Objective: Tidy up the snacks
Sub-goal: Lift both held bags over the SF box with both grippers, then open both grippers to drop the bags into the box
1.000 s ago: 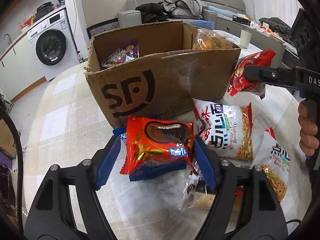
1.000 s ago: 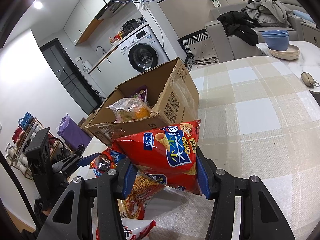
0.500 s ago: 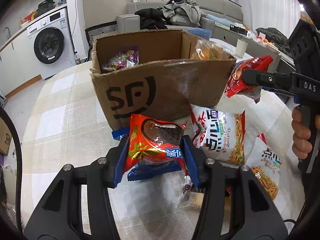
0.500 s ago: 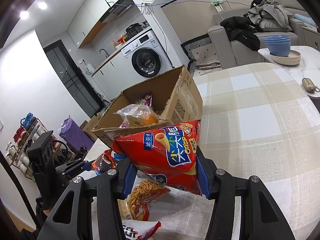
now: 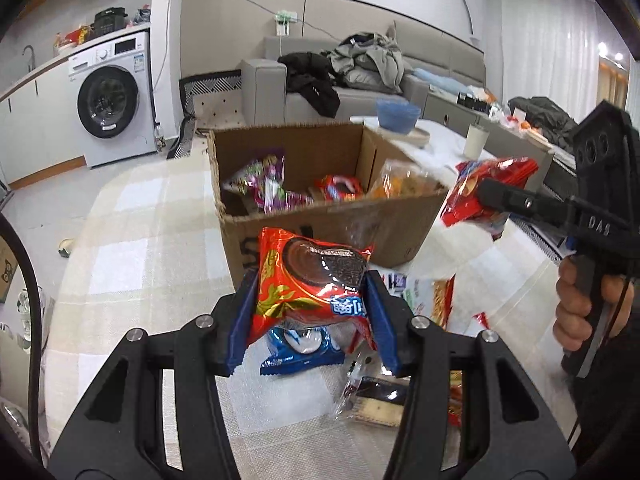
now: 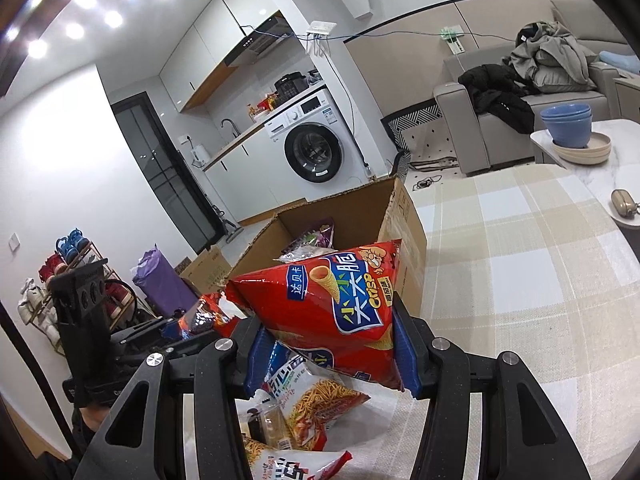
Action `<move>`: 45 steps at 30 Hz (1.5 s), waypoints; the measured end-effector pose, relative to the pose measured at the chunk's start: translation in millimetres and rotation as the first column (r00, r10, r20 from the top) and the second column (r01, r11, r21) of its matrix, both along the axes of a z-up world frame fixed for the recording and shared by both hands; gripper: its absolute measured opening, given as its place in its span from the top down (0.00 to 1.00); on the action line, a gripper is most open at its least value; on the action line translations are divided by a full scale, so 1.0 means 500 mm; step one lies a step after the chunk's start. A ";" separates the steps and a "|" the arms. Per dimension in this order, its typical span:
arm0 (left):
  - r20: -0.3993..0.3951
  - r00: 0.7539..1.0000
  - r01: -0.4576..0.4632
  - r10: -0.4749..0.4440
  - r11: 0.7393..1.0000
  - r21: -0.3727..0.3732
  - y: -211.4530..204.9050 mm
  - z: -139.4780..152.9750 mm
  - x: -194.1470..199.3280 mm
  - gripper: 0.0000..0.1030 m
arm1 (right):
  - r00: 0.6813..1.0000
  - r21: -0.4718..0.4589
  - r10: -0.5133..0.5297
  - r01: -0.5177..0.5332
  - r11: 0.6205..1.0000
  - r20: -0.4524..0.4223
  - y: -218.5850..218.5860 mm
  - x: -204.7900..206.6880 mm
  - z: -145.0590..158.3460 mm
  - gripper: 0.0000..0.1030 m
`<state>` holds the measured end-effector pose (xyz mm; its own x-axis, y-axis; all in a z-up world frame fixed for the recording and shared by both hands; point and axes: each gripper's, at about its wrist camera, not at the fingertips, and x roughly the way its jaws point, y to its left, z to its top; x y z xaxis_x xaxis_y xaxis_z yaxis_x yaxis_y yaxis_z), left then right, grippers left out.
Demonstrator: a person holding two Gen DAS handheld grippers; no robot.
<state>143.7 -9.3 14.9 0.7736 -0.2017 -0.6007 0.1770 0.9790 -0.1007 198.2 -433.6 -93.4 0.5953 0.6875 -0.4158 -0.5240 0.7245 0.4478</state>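
Note:
My left gripper (image 5: 308, 316) is shut on a red chocolate-pie packet (image 5: 312, 280) and holds it raised in front of the open cardboard box (image 5: 332, 216). My right gripper (image 6: 328, 348) is shut on a red crisp bag (image 6: 332, 304) and holds it up beside the box (image 6: 404, 216); the bag also shows in the left wrist view (image 5: 476, 196). The box holds several snack packets (image 5: 268, 188). Below lie a blue cookie packet (image 5: 300, 352), noodle bags (image 6: 316, 396) and a clear-wrapped cake (image 5: 376, 400).
The table has a beige checked cloth (image 6: 512, 264). Blue bowls on a plate (image 6: 568, 132) and a small pouch (image 6: 622, 202) sit on a marble table at the right. A washing machine (image 5: 112, 104) and sofa (image 5: 360, 80) stand behind.
Both grippers have risen with their packets. The left gripper lifted the chocolate-pie packet off the table to the height of the box rim, so the box's inside now shows.

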 end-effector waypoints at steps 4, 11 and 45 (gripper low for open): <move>0.035 0.999 -0.012 0.013 1.000 -0.010 0.006 0.035 -0.020 0.53 | 1.000 -0.013 -0.008 0.008 1.000 0.018 0.005 -0.004 0.010 0.49; 0.065 0.998 -0.024 0.026 0.999 -0.031 0.024 0.081 -0.035 0.53 | 0.996 -0.048 -0.011 0.015 0.999 0.087 0.024 -0.027 0.038 0.49; 0.090 0.987 -0.134 0.135 0.991 -0.013 -0.004 0.085 0.126 0.52 | 0.982 -0.076 -0.045 0.060 0.995 0.182 0.109 0.035 0.056 0.48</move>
<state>206.8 -11.4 57.3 0.8450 -0.0964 -0.5260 0.0526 0.9938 -0.0976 215.8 -379.1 -65.6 0.6999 0.6219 -0.3512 -0.5511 0.7830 0.2884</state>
